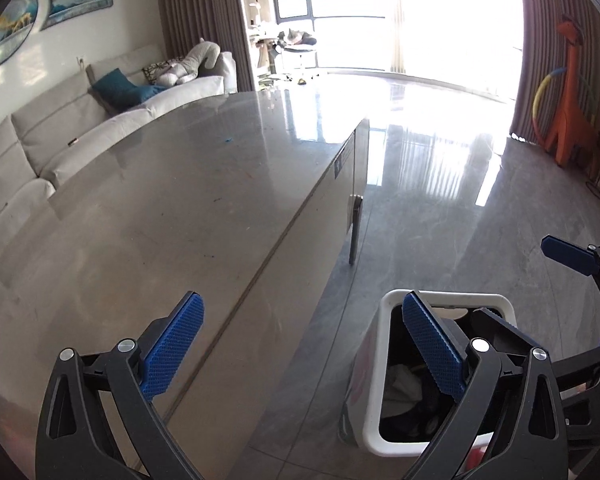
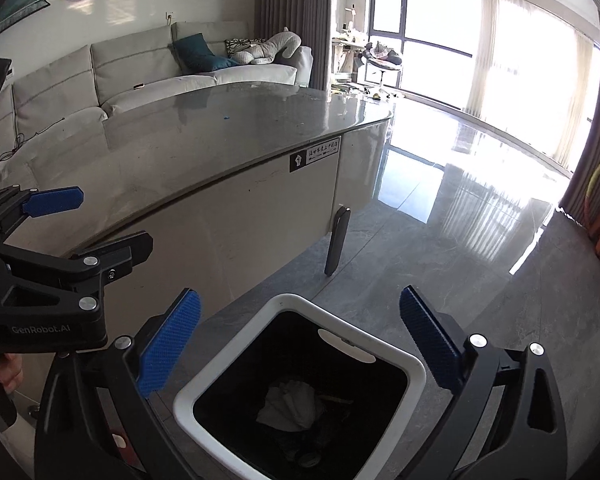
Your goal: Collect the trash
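Two empty, spread tongs (image 2: 300, 344) above one bin (image 2: 414, 364) holding one tissue (image 2: 290, 406).

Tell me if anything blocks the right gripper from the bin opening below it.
Nothing visible does. The right gripper is open and empty above the white-rimmed trash bin, whose mouth has no lid. Crumpled white paper already lies inside. The left gripper, also open, is off to the side over the table edge.

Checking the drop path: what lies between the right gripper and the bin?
Nothing: in the right wrist view the right gripper, open and empty, hangs over the bin, with only air above the crumpled tissue inside.
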